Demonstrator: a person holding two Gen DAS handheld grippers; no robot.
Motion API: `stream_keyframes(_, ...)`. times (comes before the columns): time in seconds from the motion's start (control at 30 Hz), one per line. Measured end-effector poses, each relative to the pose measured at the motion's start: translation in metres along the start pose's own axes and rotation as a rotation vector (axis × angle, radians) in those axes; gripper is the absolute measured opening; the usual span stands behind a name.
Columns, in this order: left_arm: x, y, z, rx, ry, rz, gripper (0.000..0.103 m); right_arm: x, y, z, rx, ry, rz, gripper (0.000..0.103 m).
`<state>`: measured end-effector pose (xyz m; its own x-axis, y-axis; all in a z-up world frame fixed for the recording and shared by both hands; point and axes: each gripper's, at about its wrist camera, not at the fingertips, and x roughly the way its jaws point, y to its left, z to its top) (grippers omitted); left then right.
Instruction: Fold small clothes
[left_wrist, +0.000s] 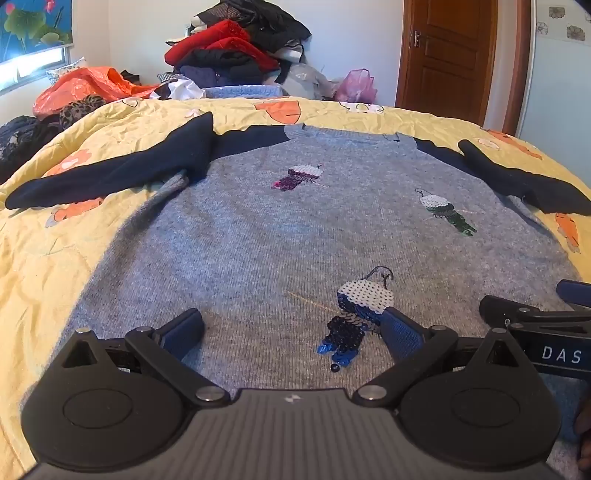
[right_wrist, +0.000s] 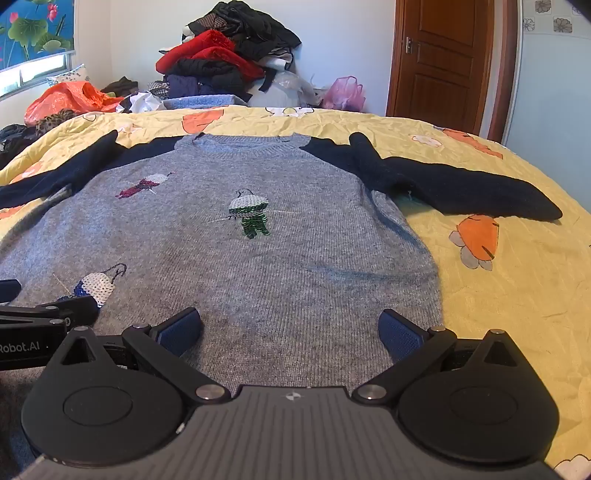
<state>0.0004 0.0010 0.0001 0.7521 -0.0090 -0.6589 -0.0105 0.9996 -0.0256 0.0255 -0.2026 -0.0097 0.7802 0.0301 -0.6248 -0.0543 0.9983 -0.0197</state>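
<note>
Sweater: a small grey knit sweater (left_wrist: 258, 240) with dark navy sleeves lies flat and face up on the bed, neckline at the far end, hem at the near end under both grippers
Left sleeve: the navy sleeve (left_wrist: 110, 177) reaches out to the left, bent near the shoulder with a fold doubled over the grey body
Right sleeve: the other navy sleeve (right_wrist: 461, 188) stretches to the right across the quilt, a small fold standing up near its shoulder
Decoration: three sequin birds on the front, one purple (left_wrist: 299, 177), one green (right_wrist: 249, 214), one blue (left_wrist: 354, 317) nearest the hem
Left gripper: the left gripper (left_wrist: 295, 332) hangs above the hem's left half, tilted down, its blue pads spread wide with only flat knit between them, pinching nothing
Right gripper: the right gripper (right_wrist: 291, 332) is just beside it over the hem's right half, jaws likewise spread wide and empty
Bed cover: yellow quilt (right_wrist: 517, 295) with orange and white flower prints, wrinkled
Background: a heap of red, black and dark clothes (right_wrist: 221, 62) beyond the bed's far edge, an orange plastic bag (left_wrist: 85, 88) at far left, a brown wooden door (right_wrist: 443, 59) at right
</note>
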Motion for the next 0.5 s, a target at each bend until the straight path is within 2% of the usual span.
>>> stream_keyframes(0.3, -0.003, -0.002, -0.002, 0.033, -0.002, 0.004, 0.103, 0.0, 0.0, 0.0, 0.0, -0.001, 0.0, 0.103)
stream_keyframes(0.5, -0.01, 0.02, -0.005, 0.062, -0.001, -0.055, 0.103, 0.0, 0.0, 0.0, 0.0, -0.001, 0.0, 0.103)
